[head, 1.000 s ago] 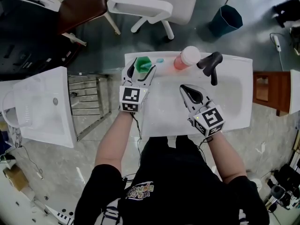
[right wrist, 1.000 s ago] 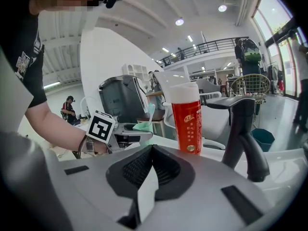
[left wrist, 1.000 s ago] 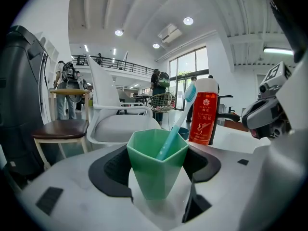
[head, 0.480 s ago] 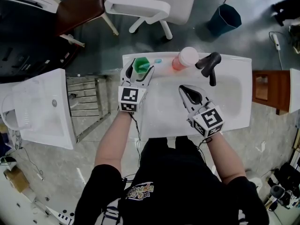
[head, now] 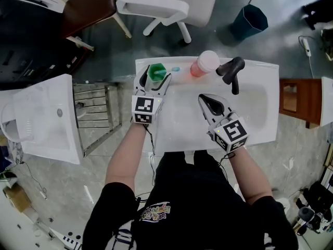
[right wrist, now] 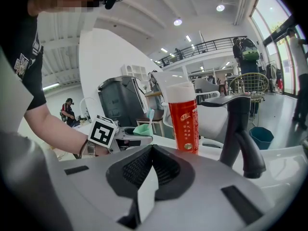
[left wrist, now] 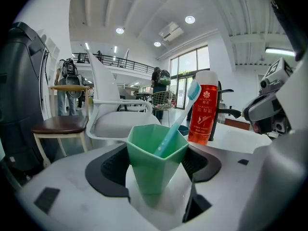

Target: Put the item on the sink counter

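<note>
While the left claw point(head: 156, 76) clamps the green cup point(left wrist: 156, 160), seemingly on the desk point(head: 260, 72) left of the shampoo bottle point(head: 200, 66), only release remains; the right claw point(head: 208, 102) is closed, empty.

Red bottle point(left wrist: 204, 110), just left of the black faucet point(head: 232, 72): the front label has a white flower logo with Chinese characters under it, too small to read for sure. Below those is "SHAMPOO" in small white capitals, then tiny lines I can't read.

Left tool point(head: 156, 76), well left of the faucet: marker cube point(head: 145, 108) has a black-and-white square code on top, pattern only, no letters or digits.

Right tool point(head: 204, 99), on the near side of the faucet: cube point(head: 234, 131) has the same kind of code in a different pattern.

Black shirt point(head: 197, 202), nearer than the faucet: white and orange lettering print point(head: 155, 211), not legible.
</note>
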A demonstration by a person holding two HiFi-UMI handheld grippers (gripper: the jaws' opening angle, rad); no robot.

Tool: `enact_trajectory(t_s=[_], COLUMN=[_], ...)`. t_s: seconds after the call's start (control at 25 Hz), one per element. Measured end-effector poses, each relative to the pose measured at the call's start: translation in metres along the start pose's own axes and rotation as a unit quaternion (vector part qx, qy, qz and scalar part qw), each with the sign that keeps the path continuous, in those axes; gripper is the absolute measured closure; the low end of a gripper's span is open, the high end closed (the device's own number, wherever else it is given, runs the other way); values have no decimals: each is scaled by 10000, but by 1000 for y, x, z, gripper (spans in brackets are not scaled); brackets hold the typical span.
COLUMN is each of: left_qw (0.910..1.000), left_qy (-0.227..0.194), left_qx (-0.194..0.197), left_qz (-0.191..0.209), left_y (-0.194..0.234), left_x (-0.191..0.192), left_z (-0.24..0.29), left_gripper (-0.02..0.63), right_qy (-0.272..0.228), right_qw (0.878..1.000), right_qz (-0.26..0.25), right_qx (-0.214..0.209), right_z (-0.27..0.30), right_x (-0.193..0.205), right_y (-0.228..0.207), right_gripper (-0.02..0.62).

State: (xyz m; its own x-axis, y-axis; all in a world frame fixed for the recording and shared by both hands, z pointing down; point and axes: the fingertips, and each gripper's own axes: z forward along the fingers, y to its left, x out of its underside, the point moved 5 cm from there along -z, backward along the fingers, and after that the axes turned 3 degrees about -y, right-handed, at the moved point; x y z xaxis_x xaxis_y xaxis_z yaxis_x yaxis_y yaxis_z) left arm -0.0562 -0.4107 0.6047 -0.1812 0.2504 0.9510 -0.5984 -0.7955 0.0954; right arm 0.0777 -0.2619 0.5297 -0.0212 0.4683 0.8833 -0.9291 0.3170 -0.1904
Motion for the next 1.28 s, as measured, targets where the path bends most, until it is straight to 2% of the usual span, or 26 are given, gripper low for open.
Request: enact_trajectory(t_s=[0.4, 0.68, 0.92, 1.28], left_qw=[9997, 9990, 9994, 9976], left_qy=[-31, -25, 43, -440], left_qx=[-191, -358, -341, -530], left_qz=[-159, -274, -22, -46], left_y=[-6, -26, -45, -92], left_x=[1, 1, -2, -44], left_z=[-16, -47, -66, -104], left_gripper=[299, 299, 299, 299], right_qy=[-64, -172, -284, -519], right_qw=[10000, 9997, 9991, 9977], right_qz=[-10, -48, -157, -231], right_qx=[-62, -155, -279, -379], right_z=[-11, -28, -45, -83], right_x=[0, -4, -10, -14], right_y=[-1, 2, 5, 5], right_gripper=[541, 541, 541, 541])
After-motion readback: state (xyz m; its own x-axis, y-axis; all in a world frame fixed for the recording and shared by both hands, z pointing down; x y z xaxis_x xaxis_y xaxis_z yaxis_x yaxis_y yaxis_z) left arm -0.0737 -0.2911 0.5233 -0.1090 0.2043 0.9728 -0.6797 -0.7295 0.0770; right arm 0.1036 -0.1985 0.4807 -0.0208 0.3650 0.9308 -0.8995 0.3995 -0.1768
